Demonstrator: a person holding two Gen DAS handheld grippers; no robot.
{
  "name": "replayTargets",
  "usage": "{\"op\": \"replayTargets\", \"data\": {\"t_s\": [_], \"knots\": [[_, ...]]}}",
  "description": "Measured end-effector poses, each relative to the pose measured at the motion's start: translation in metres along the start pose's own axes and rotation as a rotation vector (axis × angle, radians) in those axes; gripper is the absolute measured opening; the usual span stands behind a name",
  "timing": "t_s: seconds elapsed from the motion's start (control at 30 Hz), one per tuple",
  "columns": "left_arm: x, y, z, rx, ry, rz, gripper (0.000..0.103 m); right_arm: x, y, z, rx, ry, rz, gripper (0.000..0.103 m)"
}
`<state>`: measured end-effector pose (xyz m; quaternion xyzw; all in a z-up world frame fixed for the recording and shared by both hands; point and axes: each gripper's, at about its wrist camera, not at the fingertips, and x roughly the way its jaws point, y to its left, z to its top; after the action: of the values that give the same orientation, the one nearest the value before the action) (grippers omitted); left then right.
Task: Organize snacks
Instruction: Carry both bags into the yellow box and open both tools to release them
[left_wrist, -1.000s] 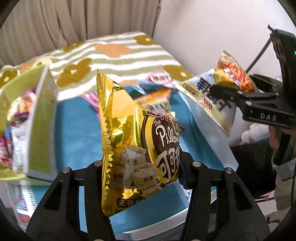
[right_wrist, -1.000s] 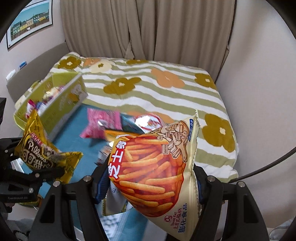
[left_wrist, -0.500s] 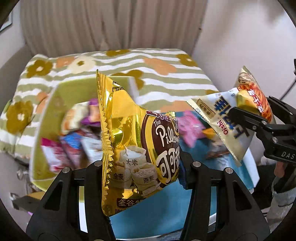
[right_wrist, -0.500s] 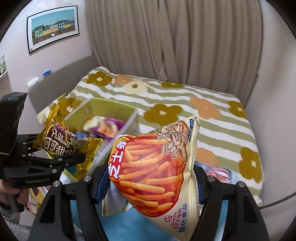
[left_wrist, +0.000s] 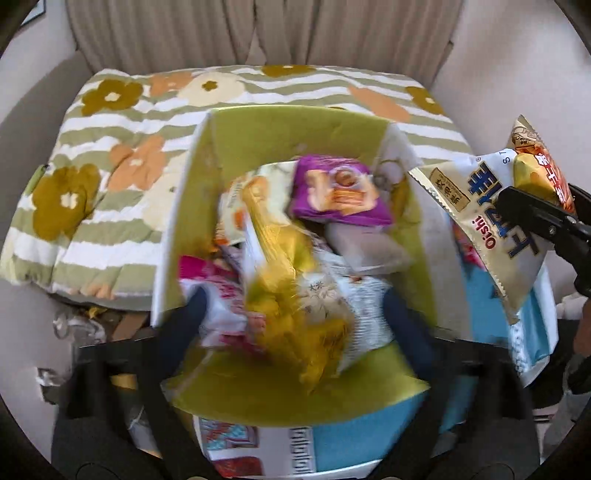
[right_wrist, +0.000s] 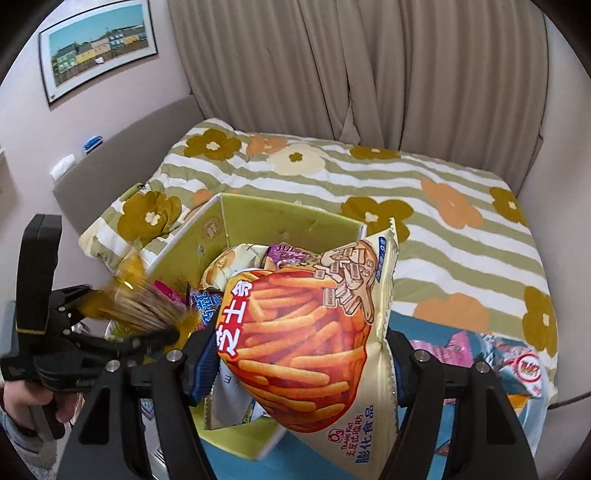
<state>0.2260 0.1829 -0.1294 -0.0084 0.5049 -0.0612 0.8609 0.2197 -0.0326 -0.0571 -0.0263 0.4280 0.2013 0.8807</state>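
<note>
A green cardboard box (left_wrist: 280, 136) full of snack packets stands on the bed; it also shows in the right wrist view (right_wrist: 280, 218). My left gripper (left_wrist: 295, 306) is open over the box, and the gold Pillows bag (left_wrist: 291, 288) is blurred, dropping between its spread fingers. In the right wrist view the left gripper (right_wrist: 122, 317) shows with the blurred gold bag (right_wrist: 144, 302) at its tips. My right gripper (right_wrist: 299, 354) is shut on the orange cheese-stick bag (right_wrist: 306, 332) and a white packet behind it, just right of the box (left_wrist: 495, 225).
A purple packet (left_wrist: 336, 192) and several other snacks lie in the box. A blue mat (right_wrist: 417, 443) with a pink packet (right_wrist: 450, 350) and other snacks lies at right. The flowered striped quilt (right_wrist: 424, 206), curtain and walls surround the bed.
Both grippers swung left over the green box. My left gripper opened and the gold bag is falling into the box. The right gripper kept its bag.
</note>
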Motion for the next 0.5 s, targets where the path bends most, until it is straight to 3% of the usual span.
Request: {"op": "replayTargets", "data": {"t_s": [0.5], "knots": [[-0.005, 0.003, 0.002, 0.116, -0.036, 0.004, 0.103, 0.042, 0.015, 0.022, 0.099, 0.062, -0.015, 0.068]]}}
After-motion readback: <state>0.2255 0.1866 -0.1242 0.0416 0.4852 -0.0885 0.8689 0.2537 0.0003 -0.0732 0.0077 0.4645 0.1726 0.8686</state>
